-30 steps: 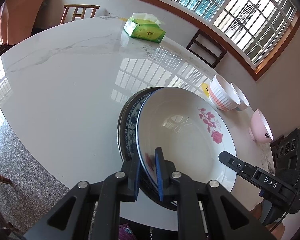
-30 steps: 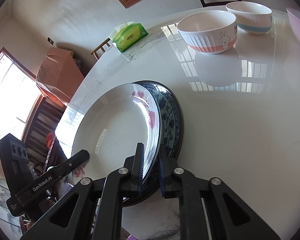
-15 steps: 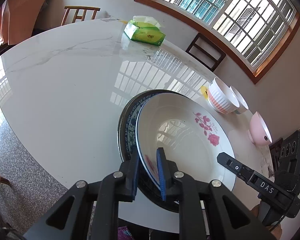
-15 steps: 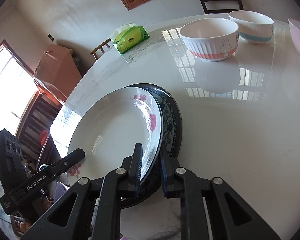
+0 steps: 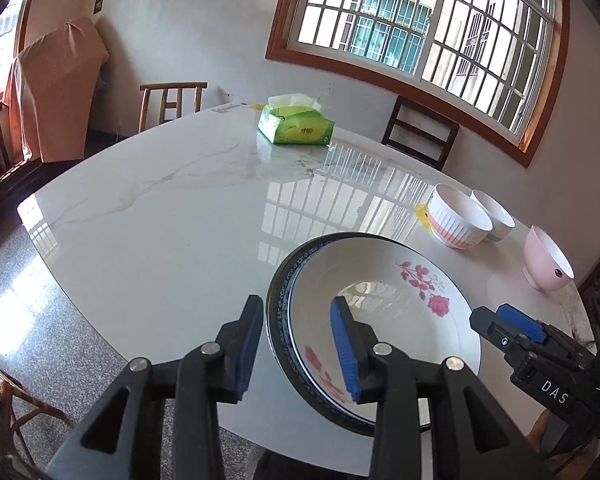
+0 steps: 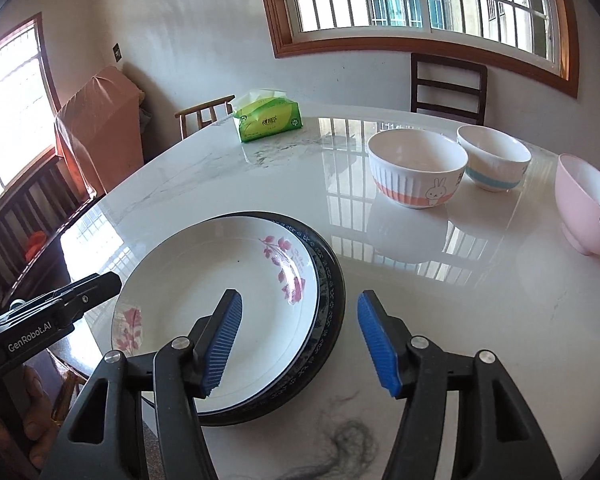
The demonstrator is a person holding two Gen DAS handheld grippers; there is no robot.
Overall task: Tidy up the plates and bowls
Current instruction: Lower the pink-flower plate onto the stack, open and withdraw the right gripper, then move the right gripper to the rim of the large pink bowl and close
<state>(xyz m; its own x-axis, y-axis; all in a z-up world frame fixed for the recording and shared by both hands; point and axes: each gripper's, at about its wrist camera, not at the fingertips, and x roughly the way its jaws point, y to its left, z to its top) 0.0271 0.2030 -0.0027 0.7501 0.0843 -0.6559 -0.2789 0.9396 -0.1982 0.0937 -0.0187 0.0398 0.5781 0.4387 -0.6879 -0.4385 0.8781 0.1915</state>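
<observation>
A white plate with pink roses [image 5: 384, 320] [image 6: 220, 292] lies stacked on a dark blue patterned plate [image 5: 278, 308] [image 6: 332, 292] near the table's front edge. My left gripper [image 5: 298, 344] straddles the stack's left rim. Its jaws are opening and the pads are off the plates. My right gripper [image 6: 302, 336] straddles the right rim, jaws also opening, pads clear of both plates. Each gripper shows in the other's view, the right one [image 5: 512, 328] and the left one [image 6: 96, 284]. Behind stand a bunny bowl [image 6: 416, 168], a blue-banded bowl [image 6: 494, 158] and a pink bowl [image 6: 588, 204].
The round marble table [image 5: 160, 220] holds a green tissue pack [image 5: 296, 126] at the far side. Wooden chairs [image 5: 172, 100] [image 6: 448, 84] stand around it. A clump of dark hair [image 6: 340, 448] lies on the table just in front of the right gripper.
Both grippers were shut on the white plate's rim and have let go. They have opened, lifted a little and tilted up. The plate now rests on the blue plate.
</observation>
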